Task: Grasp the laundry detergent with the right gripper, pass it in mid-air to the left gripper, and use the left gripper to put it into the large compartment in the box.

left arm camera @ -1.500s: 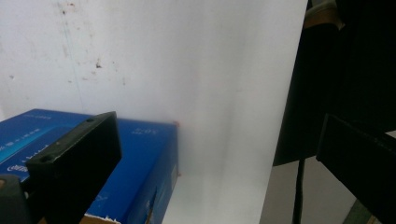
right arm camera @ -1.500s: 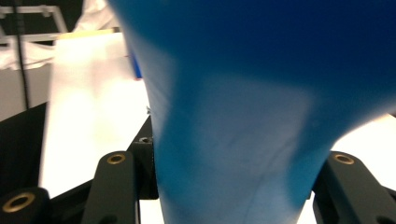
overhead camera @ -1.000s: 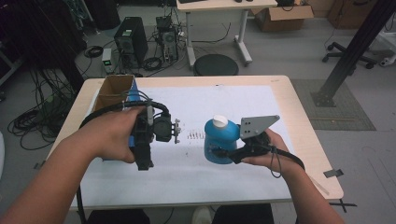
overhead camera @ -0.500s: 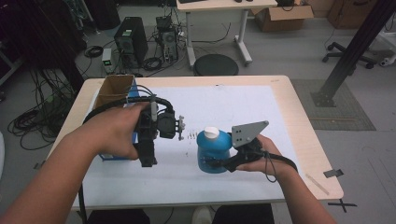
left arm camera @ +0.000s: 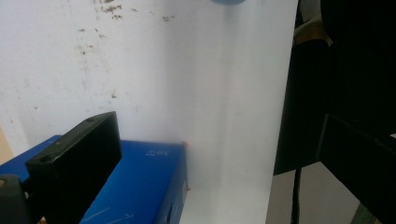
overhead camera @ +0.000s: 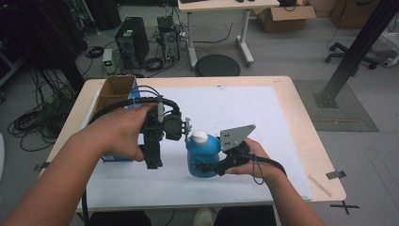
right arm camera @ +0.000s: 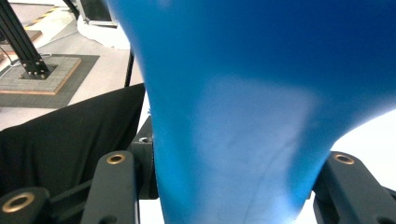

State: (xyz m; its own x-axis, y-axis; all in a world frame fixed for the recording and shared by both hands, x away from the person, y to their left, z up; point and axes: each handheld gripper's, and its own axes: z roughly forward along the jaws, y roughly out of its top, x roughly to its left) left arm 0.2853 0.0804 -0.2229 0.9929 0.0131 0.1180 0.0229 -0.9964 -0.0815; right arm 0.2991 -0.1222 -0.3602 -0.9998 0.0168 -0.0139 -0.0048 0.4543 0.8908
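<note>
**Blue bottle gripped low, second gripper closing on its cap**

The right gripper point(overhead camera: 214, 165) has its jaws clamped on the lower body of a blue bottle point(overhead camera: 202, 157), which stands upright near the middle of the white mat point(overhead camera: 263, 122), toward the near edge of the table point(overhead camera: 301, 94). The bottle's white cap point(overhead camera: 200, 137) sits just beside the tip of the left gripper point(overhead camera: 186, 128), which reaches in from the left; how far that gripper's jaws are parted cannot be told from any picture.

What could go wrong, as I judge it: the bottle wall looks soft, and the right gripper view shows it pinched to a narrow waist between the jaws. A harder squeeze could buckle it or push liquid out if the cap gets loosened. If the left gripper comes at the cap off-centre, it may shove the top of the bottle sideways, and the bottle could pivot or slip out of the low grip. The trailing cable point(overhead camera: 122, 106) over the left hand point(overhead camera: 120, 134) could also snag on the blue box point(overhead camera: 116, 157) beside it.

The high view gives the whole layout: both hands, the cap, the cardboard box point(overhead camera: 115, 92) at the far left. The right gripper view alone shows the bottle point(right arm camera: 252, 116) deformed between the jaws. The left gripper view looks past one black jaw at the blue box point(left arm camera: 140, 182) and the stained mat point(left arm camera: 187, 70), with just a sliver of the bottle point(left arm camera: 229, 1) at its top edge.
</note>
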